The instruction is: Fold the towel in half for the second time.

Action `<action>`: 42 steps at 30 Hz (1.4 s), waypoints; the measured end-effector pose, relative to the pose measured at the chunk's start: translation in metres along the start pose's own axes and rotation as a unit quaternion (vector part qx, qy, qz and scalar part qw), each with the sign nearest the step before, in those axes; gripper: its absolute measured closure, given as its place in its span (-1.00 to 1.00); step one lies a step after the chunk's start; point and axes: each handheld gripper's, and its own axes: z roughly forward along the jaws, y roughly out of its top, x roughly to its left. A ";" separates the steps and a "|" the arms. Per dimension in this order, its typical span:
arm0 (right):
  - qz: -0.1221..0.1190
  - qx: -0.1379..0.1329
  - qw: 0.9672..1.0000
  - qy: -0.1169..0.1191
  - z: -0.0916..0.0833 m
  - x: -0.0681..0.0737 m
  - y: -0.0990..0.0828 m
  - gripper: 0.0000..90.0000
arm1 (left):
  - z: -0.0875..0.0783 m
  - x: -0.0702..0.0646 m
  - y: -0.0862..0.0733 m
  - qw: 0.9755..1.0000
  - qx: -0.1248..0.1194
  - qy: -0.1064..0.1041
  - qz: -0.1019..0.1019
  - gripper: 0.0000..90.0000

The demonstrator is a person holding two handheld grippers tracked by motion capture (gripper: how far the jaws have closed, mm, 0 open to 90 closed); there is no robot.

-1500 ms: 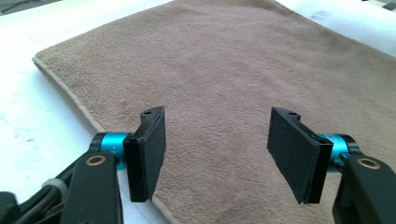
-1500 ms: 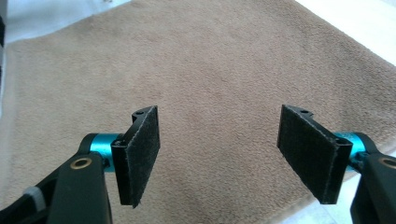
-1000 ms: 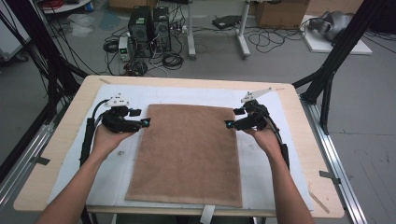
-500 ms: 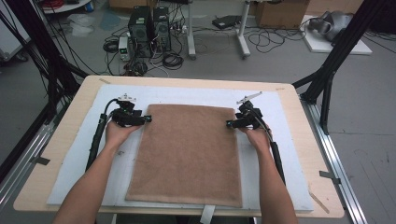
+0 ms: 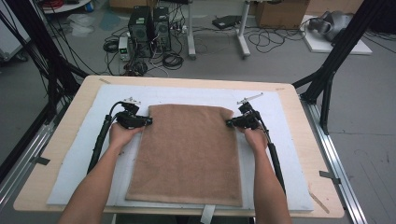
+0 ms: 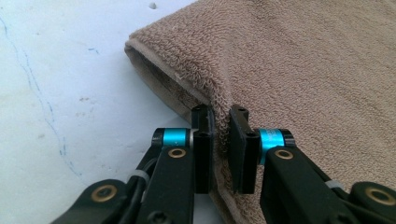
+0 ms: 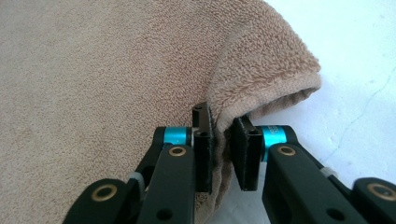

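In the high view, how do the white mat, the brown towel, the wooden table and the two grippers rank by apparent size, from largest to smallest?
1. Wooden table
2. White mat
3. Brown towel
4. Left gripper and right gripper: they look alike in size, so I do not rank them. Each is shut on a towel edge.

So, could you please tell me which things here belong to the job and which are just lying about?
In the job:
- brown terry towel, folded
- left gripper, jaws just closed on its edge
- right gripper, likewise
- white padded mat

Lying about:
- black computer towers
- cardboard box
- floor cables
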 end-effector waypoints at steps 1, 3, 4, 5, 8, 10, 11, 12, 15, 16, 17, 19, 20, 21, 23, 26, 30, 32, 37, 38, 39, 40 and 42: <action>-0.006 0.001 1.000 -0.002 -0.001 0.000 0.001 0.80 | -0.001 0.000 0.000 1.000 0.001 0.000 0.003 0.83; -0.007 0.001 1.000 -0.003 -0.004 0.001 0.002 0.81 | -0.004 0.001 0.001 1.000 -0.005 -0.002 -0.002 0.84; -0.009 -0.002 1.000 0.001 -0.006 0.001 0.003 0.81 | -0.006 0.002 0.002 1.000 -0.011 -0.004 -0.003 0.84; -0.014 -0.004 1.000 0.001 -0.009 0.002 0.004 0.81 | -0.009 0.002 0.003 1.000 -0.015 -0.007 0.000 0.85; -0.026 -0.015 1.000 0.008 -0.020 0.006 0.009 0.81 | -0.018 0.000 0.006 0.999 -0.033 -0.014 0.005 0.85; -0.039 -0.020 0.999 0.011 -0.029 0.009 0.013 0.81 | -0.026 -0.002 0.008 0.999 -0.041 -0.018 0.013 0.85; -0.043 -0.024 0.999 0.014 -0.033 0.010 0.014 0.81 | -0.031 -0.003 0.009 0.999 -0.047 -0.020 0.016 0.85; -0.045 -0.029 0.998 0.019 -0.038 0.011 0.015 0.81 | -0.035 -0.005 0.010 0.998 -0.053 -0.022 0.016 0.85; -0.056 -0.039 0.997 0.034 -0.053 0.018 0.015 0.81 | -0.051 -0.011 0.012 0.997 -0.064 -0.031 0.031 0.85; -0.059 -0.040 0.997 0.039 -0.058 0.021 0.015 0.81 | -0.056 -0.014 0.013 0.997 -0.065 -0.034 0.037 0.85; -0.063 -0.042 0.996 0.045 -0.062 0.024 0.014 0.81 | -0.062 -0.017 0.012 0.996 -0.064 -0.037 0.043 0.85; -0.073 -0.041 0.995 0.057 -0.071 0.032 0.012 0.81 | -0.074 -0.023 0.009 0.995 -0.078 -0.042 0.051 0.85; -0.073 -0.045 0.994 0.064 -0.076 0.037 0.009 0.81 | -0.079 -0.026 0.005 0.994 -0.082 -0.045 0.054 0.85; -0.080 -0.049 0.993 0.070 -0.081 0.041 0.005 0.81 | -0.084 -0.029 0.000 0.994 -0.083 -0.049 0.055 0.85; -0.085 -0.044 0.992 0.083 -0.087 0.049 -0.003 0.80 | -0.092 -0.035 -0.014 0.993 -0.080 -0.057 0.062 0.85; -0.092 -0.028 0.990 0.101 -0.088 0.061 -0.021 0.80 | -0.099 -0.048 -0.039 0.993 -0.070 -0.066 0.074 0.85; -0.087 -0.009 0.990 0.109 -0.082 0.073 -0.047 0.79 | -0.102 -0.058 -0.067 0.992 -0.061 -0.072 0.079 0.85; -0.080 -0.007 0.990 0.113 -0.077 0.073 -0.059 0.78 | -0.101 -0.059 -0.077 0.993 -0.054 -0.074 0.081 0.85; -0.064 -0.006 0.991 0.115 -0.069 0.072 -0.075 0.74 | -0.097 -0.061 -0.086 0.993 -0.053 -0.071 0.077 0.82; -0.063 -0.008 0.992 0.113 -0.069 0.073 -0.076 0.73 | -0.098 -0.061 -0.086 0.993 -0.055 -0.070 0.076 0.81; -0.062 -0.009 0.992 0.110 -0.070 0.073 -0.077 0.71 | -0.098 -0.061 -0.086 0.993 -0.055 -0.069 0.076 0.81; -0.063 -0.007 0.992 0.105 -0.070 0.073 -0.077 0.70 | -0.098 -0.061 -0.085 0.993 -0.055 -0.067 0.077 0.80; -0.066 -0.007 0.993 0.101 -0.071 0.072 -0.077 0.69 | -0.098 -0.060 -0.085 0.994 -0.053 -0.065 0.077 0.79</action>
